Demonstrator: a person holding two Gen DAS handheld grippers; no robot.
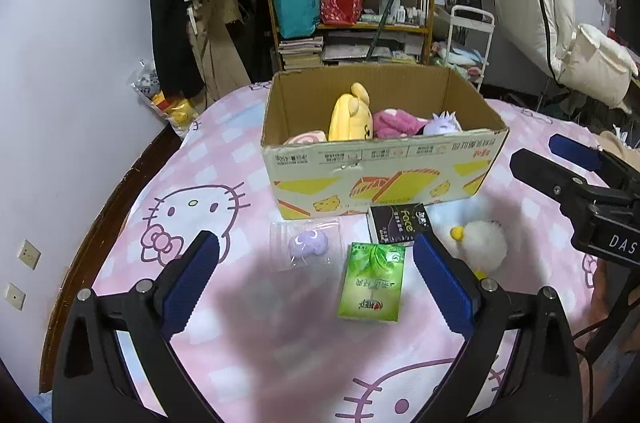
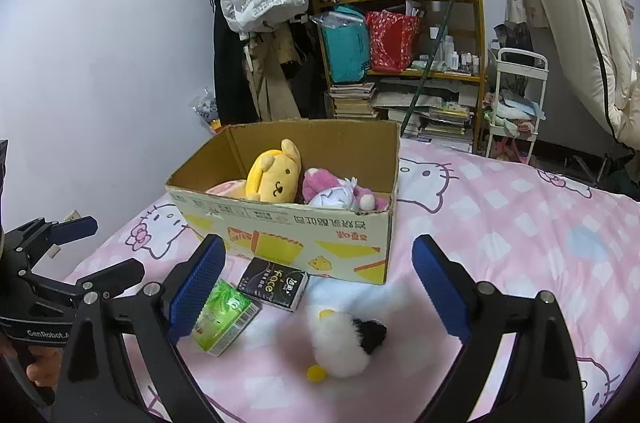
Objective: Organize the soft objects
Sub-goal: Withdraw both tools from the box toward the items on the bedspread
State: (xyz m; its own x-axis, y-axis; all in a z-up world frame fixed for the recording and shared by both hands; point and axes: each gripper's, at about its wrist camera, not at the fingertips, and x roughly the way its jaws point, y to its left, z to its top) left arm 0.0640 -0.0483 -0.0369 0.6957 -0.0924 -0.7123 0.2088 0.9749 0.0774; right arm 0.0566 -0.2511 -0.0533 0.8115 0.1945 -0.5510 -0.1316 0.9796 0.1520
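I hold my left gripper (image 1: pixel 316 275) over the pink cat-print bedspread (image 1: pixel 224 159), its blue-padded fingers spread wide with nothing between them. Below it lie a green paper tissue pack (image 1: pixel 372 281) and, to its left, a small purple plush in a clear plastic bag (image 1: pixel 306 247). Just beyond the green pack sits a black tissue pack (image 1: pixel 396 223), close against the front wall of the open brown cardboard box (image 1: pixel 384 163). My right gripper (image 2: pixel 320 283) is also wide apart and empty, hanging above a fluffy white plush duck with yellow feet (image 2: pixel 340 347), which lies on the bedspread in front of the box. Inside the box rest a yellow plush dog (image 2: pixel 276 179), a pink plush (image 2: pixel 316 183) and a pale purple one (image 1: pixel 440 123).
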